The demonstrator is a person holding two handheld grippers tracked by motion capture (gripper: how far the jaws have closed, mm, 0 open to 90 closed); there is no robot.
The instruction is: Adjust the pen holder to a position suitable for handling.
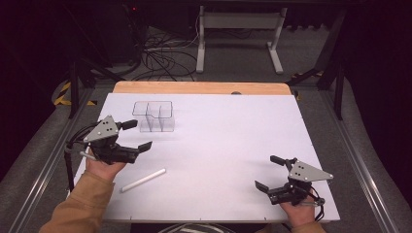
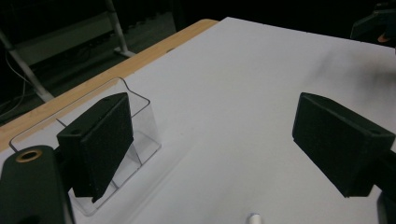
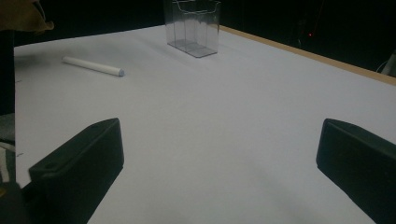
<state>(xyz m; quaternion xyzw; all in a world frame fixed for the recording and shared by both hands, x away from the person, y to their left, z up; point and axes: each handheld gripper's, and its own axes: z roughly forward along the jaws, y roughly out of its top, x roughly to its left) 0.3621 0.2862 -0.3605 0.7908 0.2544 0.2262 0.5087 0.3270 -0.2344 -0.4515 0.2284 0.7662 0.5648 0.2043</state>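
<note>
Hovering left claw point(image 1: 137, 134) agape near white stick point(image 1: 143, 180) | right claw point(image 1: 266, 172) agape, low

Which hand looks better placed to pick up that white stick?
The left. The left gripper is open and close to the white stick, beside the clear holder. The right gripper, also open, sits across the table.

White stick point(image 1: 143, 180): slim, round, lying flat on the counter, angled, its far end toward the middle; free on all sides. Clear plastic holder point(image 1: 154, 117): upright, open-topped, split by dividers into compartments, near the far edge, well apart from the stick.
</note>
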